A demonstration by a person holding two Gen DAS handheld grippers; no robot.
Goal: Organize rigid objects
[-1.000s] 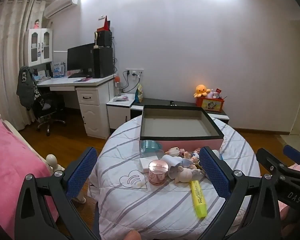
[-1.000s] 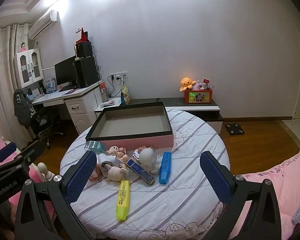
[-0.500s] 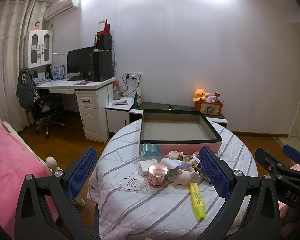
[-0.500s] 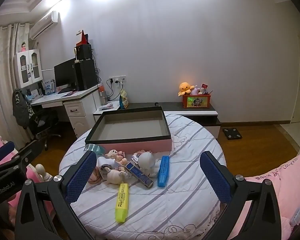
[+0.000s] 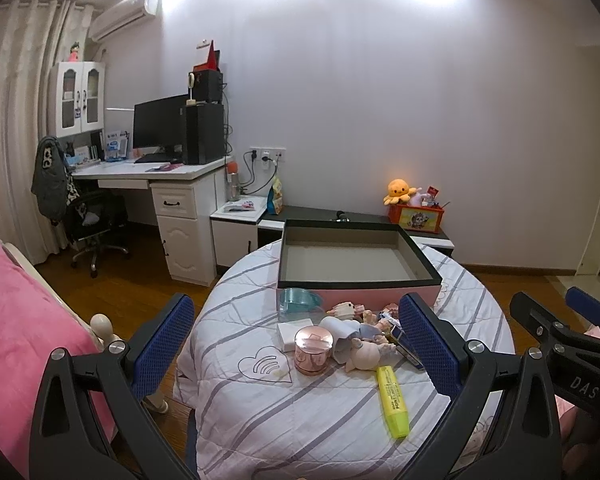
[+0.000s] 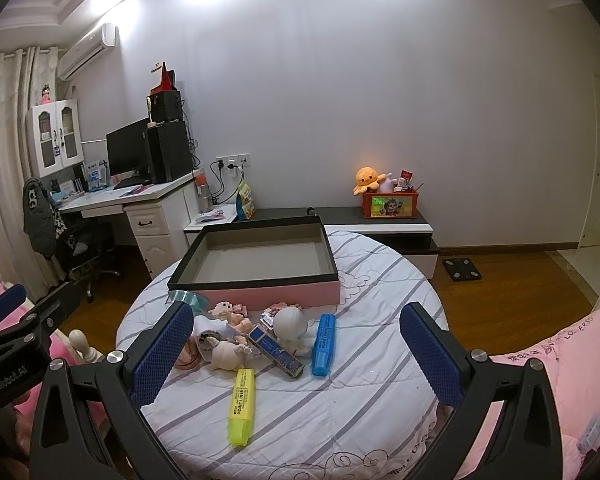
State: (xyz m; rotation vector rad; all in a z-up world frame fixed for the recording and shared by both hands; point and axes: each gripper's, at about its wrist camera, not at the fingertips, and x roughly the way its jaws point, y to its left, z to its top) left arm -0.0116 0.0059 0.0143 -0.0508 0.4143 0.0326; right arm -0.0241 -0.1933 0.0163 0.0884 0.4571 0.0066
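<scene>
Change since earlier frames: both cameras have drawn back and risen a little from the table; items look smaller and sit lower in each view. Nothing on the table has shifted.

Left wrist view
- left gripper: jaws spread wide, holding nothing, hovering off the table's near-left edge.
- box: open, black-rimmed, pink-sided, empty, at the table's far edge.
- table: round, under a striped white cloth.
- pink tin: upright, near the left of the clutter, just beside a white card.
- teal tape roll: against the box's near-left corner.
- doll figures: heaped at mid-table, touching one another.
- yellow highlighter: lying alone toward the near edge.
- right gripper, seen from outside: at the table's right edge.

Right wrist view
- right gripper: jaws spread wide, empty, above the near edge.
- blue highlighter: flat, right of the clutter.
- dark blue case: diagonal, between figures and blue highlighter.
- white round-headed figure: upright, near the box's front wall.

Task reading: nothing yet boxed; sorting appears not started. The pull-back likely serves to survey before a first pick; the yellow highlighter, lying apart, looks easiest.
</scene>
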